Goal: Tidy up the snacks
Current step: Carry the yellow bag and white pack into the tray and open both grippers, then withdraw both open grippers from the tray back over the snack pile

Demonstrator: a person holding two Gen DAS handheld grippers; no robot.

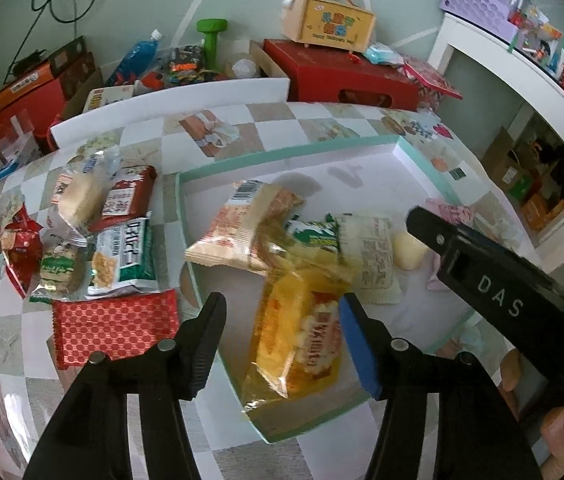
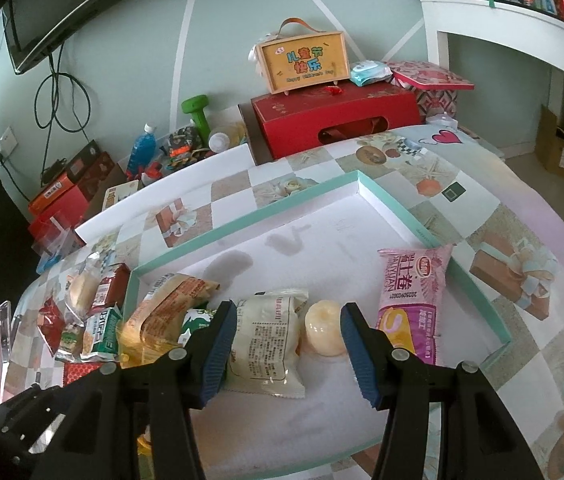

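Observation:
A white tray with a teal rim (image 1: 282, 152) lies on the checked tablecloth and holds several snacks. My left gripper (image 1: 282, 316) stands open over its near left corner. A yellow snack packet (image 1: 298, 328) lies between the fingers, against the blue right pad and apart from the left finger. Behind it lie a beige packet (image 1: 241, 232), a green-white packet (image 1: 314, 232) and a white packet (image 1: 374, 256). My right gripper (image 2: 288, 328) is open above the white packet (image 2: 265, 344) and a pale jelly cup (image 2: 324, 328). A pink packet (image 2: 414, 300) lies to its right.
Left of the tray sits a pile of loose snacks, among them a red honeycomb packet (image 1: 113, 324), a green-white cracker pack (image 1: 125, 256) and a dark red packet (image 1: 129, 196). Behind the table stand a red box (image 2: 334, 120), a yellow carry box (image 2: 306, 62) and a green dumbbell (image 2: 197, 114).

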